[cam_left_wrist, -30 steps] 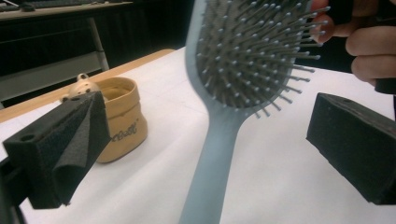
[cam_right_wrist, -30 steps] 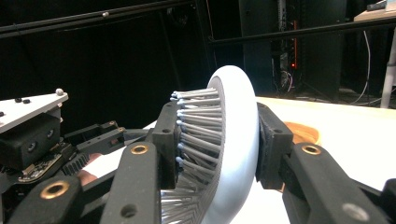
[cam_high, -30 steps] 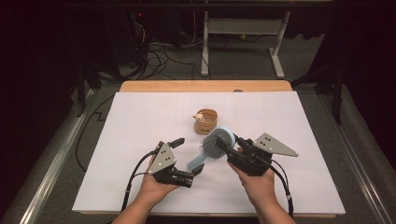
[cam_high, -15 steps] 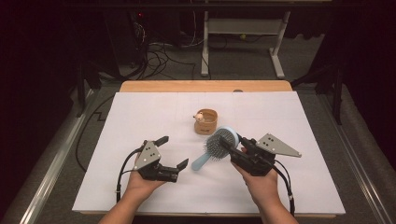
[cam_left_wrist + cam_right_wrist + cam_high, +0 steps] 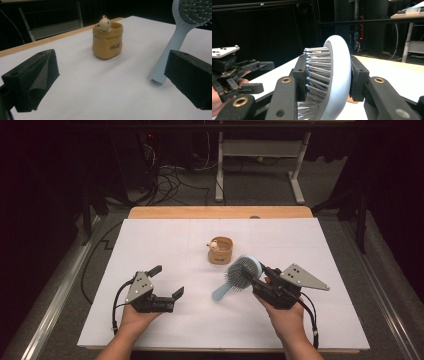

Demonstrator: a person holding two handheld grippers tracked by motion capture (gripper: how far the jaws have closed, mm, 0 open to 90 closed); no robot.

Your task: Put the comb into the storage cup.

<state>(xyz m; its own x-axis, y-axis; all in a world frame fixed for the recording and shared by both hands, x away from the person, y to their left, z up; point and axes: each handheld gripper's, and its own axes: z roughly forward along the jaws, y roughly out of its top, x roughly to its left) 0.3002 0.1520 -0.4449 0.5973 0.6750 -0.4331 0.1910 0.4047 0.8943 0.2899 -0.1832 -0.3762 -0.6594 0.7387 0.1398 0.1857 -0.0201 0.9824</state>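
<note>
A pale blue hairbrush point(image 5: 242, 272) is clamped by its round head in my right gripper point(image 5: 256, 279), which is shut on it. Its handle slopes down and left to the white table. In the right gripper view the jaws press the bristle face and the smooth back of the brush head point(image 5: 338, 80). My left gripper point(image 5: 167, 281) stands open and empty, to the left of the handle and apart from it. From the left gripper view the brush handle point(image 5: 172, 50) rises just inside the right pad point(image 5: 190, 75). A small tan pot point(image 5: 221, 251) with a little figure on its rim stands behind.
The white table sheet point(image 5: 310, 245) has a wooden edge point(image 5: 220, 212) at the back. The tan pot point(image 5: 107, 41) stands straight ahead of the left gripper. Dark floor, cables and a desk frame point(image 5: 260, 165) lie beyond the table.
My left gripper has drawn away leftward from the brush handle and sunk a little, jaws open. The right gripper has kept still with the brush in it.
</note>
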